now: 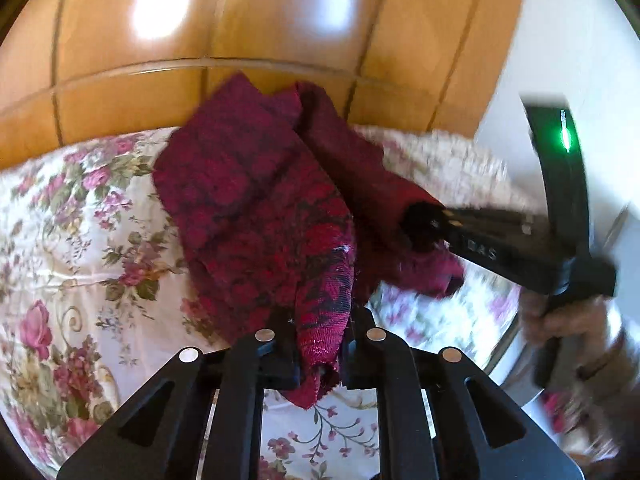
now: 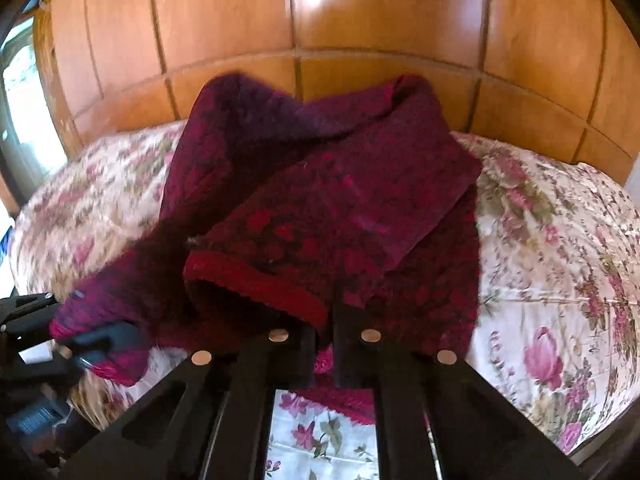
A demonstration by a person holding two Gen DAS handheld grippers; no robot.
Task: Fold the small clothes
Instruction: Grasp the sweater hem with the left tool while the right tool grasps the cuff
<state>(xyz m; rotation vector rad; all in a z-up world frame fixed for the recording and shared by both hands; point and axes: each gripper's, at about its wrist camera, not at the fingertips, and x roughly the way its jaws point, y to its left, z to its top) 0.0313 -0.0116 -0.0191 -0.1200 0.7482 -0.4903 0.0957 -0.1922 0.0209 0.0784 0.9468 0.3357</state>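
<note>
A dark red knitted garment [image 1: 256,208] with a black pattern hangs lifted above the floral bedspread [image 1: 68,240]. My left gripper [image 1: 320,356] is shut on a bunched edge of it. My right gripper [image 2: 324,344] is shut on the garment [image 2: 320,200] beside its red ribbed hem [image 2: 256,280]. In the left wrist view the right gripper [image 1: 424,224] comes in from the right, its tip buried in the cloth. In the right wrist view the left gripper [image 2: 92,344] shows at lower left, gripping another part of the cloth.
A glossy wooden headboard [image 2: 320,20] rises behind the bed. A white wall [image 1: 560,40] is at the right and a window [image 2: 20,100] at the far left. The bedspread [image 2: 560,260] spreads around the garment.
</note>
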